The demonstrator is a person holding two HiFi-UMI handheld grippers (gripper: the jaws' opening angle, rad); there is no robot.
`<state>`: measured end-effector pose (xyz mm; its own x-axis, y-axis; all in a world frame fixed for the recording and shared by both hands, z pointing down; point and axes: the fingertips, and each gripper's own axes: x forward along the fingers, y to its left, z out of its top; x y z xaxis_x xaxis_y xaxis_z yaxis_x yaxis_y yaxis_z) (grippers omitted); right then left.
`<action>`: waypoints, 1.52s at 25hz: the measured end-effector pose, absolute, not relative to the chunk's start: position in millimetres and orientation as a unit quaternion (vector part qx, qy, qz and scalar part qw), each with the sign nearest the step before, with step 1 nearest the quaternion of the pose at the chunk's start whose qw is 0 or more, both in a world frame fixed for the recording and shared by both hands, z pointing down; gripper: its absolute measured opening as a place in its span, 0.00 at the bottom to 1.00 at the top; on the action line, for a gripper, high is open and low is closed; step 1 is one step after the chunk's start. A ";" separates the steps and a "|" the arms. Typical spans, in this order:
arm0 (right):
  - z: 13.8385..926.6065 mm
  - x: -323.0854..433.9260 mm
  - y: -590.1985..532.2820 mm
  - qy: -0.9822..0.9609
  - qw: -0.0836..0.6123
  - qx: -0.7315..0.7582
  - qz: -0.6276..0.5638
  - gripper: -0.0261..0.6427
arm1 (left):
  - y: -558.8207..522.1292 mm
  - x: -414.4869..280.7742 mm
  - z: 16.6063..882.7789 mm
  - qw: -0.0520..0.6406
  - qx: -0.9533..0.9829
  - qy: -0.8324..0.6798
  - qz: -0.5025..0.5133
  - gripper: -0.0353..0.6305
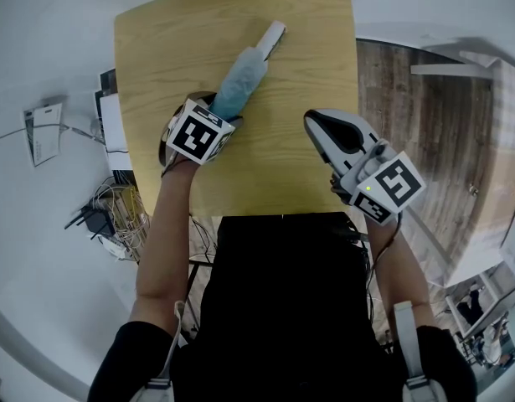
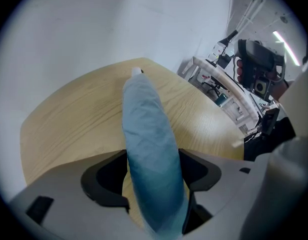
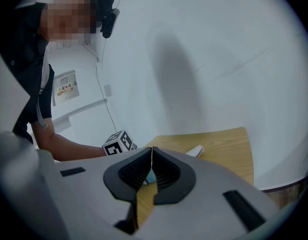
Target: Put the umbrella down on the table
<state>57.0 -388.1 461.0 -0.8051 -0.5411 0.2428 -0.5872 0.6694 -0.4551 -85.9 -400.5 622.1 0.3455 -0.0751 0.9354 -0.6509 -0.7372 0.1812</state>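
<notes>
lying flat on the wooden table (image 1: 169, 48), the folded light-blue umbrella (image 1: 240, 80) runs on a slant from the left gripper (image 2: 154, 176) up toward the far edge, with its white handle end (image 1: 274, 33) pointing away from the person. the left gripper is tipped steeply down over the umbrella's near end, its marker cube (image 1: 198, 134) facing the head camera. its jaws stand wide apart with the blue fabric running between them; the dark pads sit right beside the cloth on either side, and the fabric shows no squeezing there. the right gripper (image 3: 151, 171) hangs well apart from the umbrella, over the near right part of the table, pointing almost level toward the far side. its jaws are pressed together with nothing between them. a tangle of cables (image 1: 115, 212) lies on the floor left of the table
</notes>
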 end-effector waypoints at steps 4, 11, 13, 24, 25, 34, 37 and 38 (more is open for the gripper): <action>457.8 56.9 -385.5 -0.915 0.046 0.307 0.258 0.07 | -402.2 -92.3 610.2 0.281 0.778 -0.244 0.507 0.53; 441.2 45.7 -381.9 -0.919 0.049 0.307 0.240 0.07 | -406.4 -104.4 571.2 0.284 0.806 -0.276 0.440 0.53; 433.2 42.7 -379.5 -0.921 0.049 0.308 0.232 0.07 | -405.8 -101.8 556.8 0.281 0.823 -0.279 0.406 0.52; 366.7 28.5 -347.1 -0.931 0.048 0.324 0.159 0.07 | -379.0 -97.0 429.3 0.232 0.917 -0.295 0.133 0.07; 359.8 27.5 -341.0 -0.931 0.045 0.326 0.156 0.07 | -372.3 -98.6 416.2 0.232 0.923 -0.289 0.103 0.07; 305.7 22.9 -291.3 -0.937 0.033 0.333 0.100 0.07 | -296.8 -115.6 331.9 0.208 0.948 -0.234 -0.064 0.07; 292.9 22.1 -273.9 -0.937 0.024 0.336 0.088 0.07 | -269.6 -116.7 314.4 0.209 0.951 -0.211 -0.091 0.07; 291.6 21.1 -268.9 -0.938 0.021 0.336 0.088 0.07 | -262.6 -118.7 307.6 0.203 0.951 -0.205 -0.107 0.07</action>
